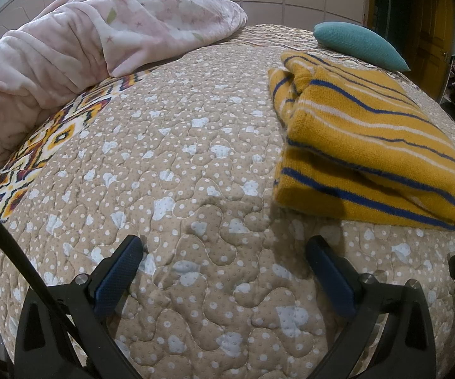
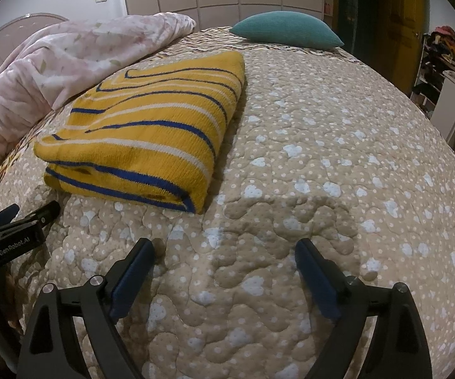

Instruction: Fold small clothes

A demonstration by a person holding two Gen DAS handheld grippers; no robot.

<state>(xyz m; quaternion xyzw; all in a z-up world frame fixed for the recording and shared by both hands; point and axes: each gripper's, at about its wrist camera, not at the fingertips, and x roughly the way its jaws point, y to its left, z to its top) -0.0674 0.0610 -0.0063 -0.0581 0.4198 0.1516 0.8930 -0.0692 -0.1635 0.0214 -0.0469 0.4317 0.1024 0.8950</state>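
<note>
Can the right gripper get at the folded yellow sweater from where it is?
Probably yes: the right gripper is open and empty, with only bare quilt between it and the sweater.

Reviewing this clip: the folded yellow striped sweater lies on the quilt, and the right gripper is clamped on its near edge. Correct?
Not quite. The folded yellow striped sweater does lie on the quilt, but the right gripper is open and empty, short of its near edge, as the right wrist view shows.

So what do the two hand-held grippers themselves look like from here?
Both look alike. The left hand-held gripper and right hand-held gripper have black angular frames with silver pivot bolts and dark blue textured finger pads. A black cable runs beside the left one, whose body carries white "GenRobot.AI" lettering.
</note>
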